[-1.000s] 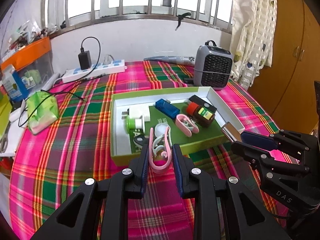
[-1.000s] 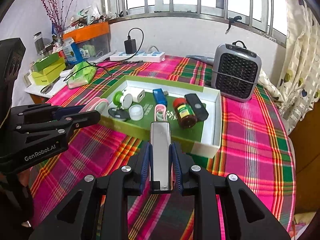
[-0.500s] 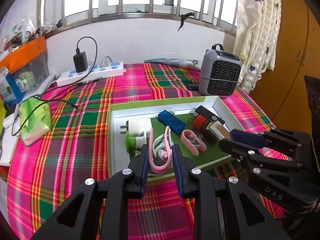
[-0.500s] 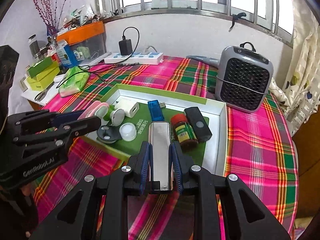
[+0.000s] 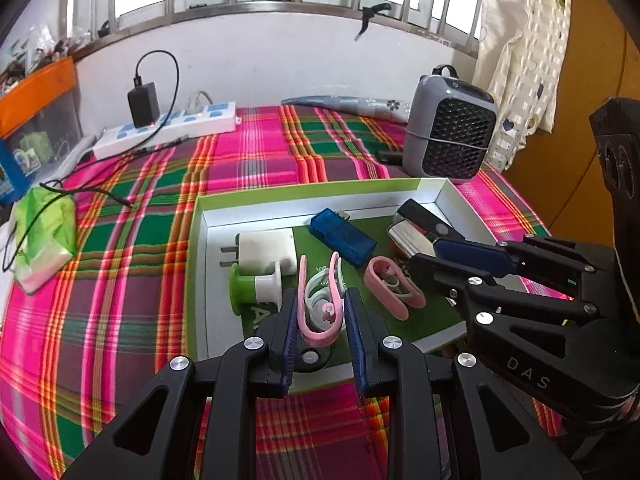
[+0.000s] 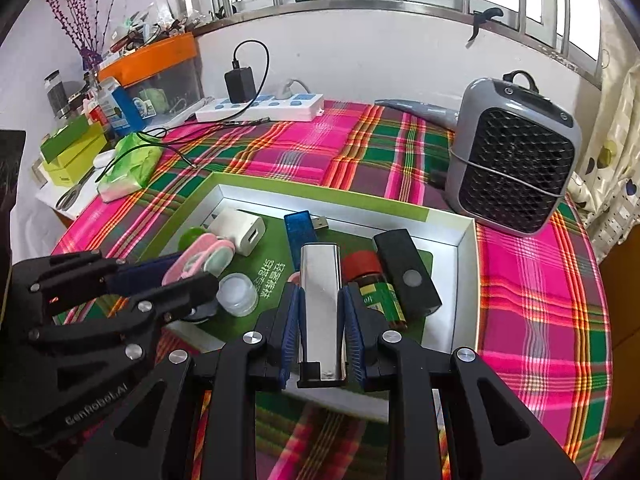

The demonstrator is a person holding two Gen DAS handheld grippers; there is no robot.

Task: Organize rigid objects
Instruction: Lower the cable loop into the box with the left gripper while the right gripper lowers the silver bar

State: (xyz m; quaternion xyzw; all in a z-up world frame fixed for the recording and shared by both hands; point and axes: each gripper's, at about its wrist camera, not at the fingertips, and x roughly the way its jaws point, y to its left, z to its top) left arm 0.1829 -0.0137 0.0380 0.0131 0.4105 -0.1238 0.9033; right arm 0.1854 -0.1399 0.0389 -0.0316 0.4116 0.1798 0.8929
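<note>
A green tray [image 5: 300, 194] with white inner walls lies on the plaid cloth. My left gripper [image 5: 321, 300] is shut on a pink-and-white U-shaped clip [image 5: 320, 322] and hangs over the tray's near part. My right gripper [image 6: 320, 296] is shut on a silver metal bar [image 6: 320, 272], also above the tray. In the tray lie a white charger [image 5: 266, 250], a green-and-white spool [image 5: 252, 286], a blue USB stick [image 5: 344, 236], a second pink clip [image 5: 390, 288], a red-capped jar [image 6: 372, 280], a black remote [image 6: 408, 272] and a white lid [image 6: 239, 294].
A grey fan heater [image 6: 516, 160] stands behind the tray's far right corner. A power strip [image 5: 168, 128] with a black adapter lies at the back wall. A green tissue pack [image 5: 44, 240] and a loose cable lie to the left. Cluttered boxes line the left edge.
Both grippers have moved forward from in front of the tray's near rim to over the tray, each still holding its object. The tray's contents have not shifted.
</note>
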